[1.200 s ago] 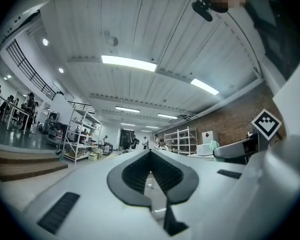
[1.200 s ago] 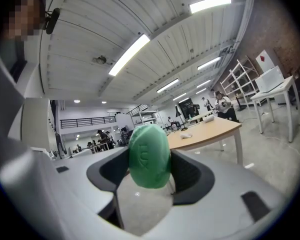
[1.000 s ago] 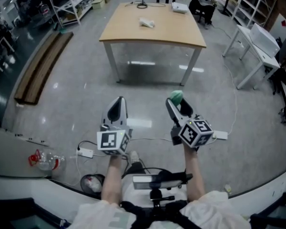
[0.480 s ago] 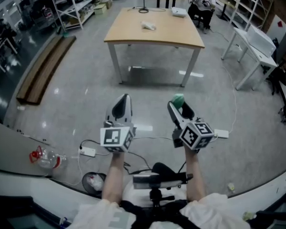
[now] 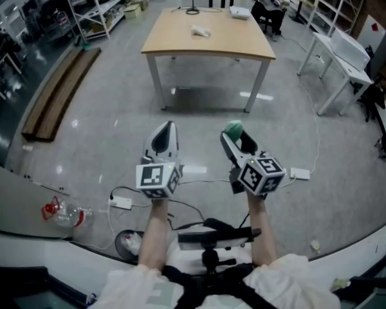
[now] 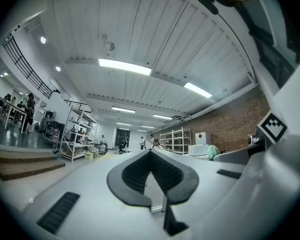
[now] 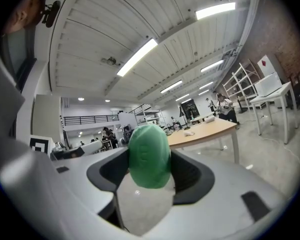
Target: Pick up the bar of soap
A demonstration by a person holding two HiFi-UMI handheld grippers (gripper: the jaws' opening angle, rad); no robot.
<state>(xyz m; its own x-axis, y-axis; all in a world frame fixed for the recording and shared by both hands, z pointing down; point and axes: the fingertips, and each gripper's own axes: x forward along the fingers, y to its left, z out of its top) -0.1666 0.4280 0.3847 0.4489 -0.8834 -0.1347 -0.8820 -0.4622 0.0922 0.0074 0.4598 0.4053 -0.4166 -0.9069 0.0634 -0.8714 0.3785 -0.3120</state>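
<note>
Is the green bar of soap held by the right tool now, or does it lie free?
Held. The bar of soap stands between the right tool's two pads, which press its sides.

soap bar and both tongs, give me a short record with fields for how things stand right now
right tongs: shut on the green soap bar, which is held up in the air
left tongs: jaws together, nothing between them
wooden table: ahead of both tongs, small white item on top
task status: green soap bar already picked up
</note>
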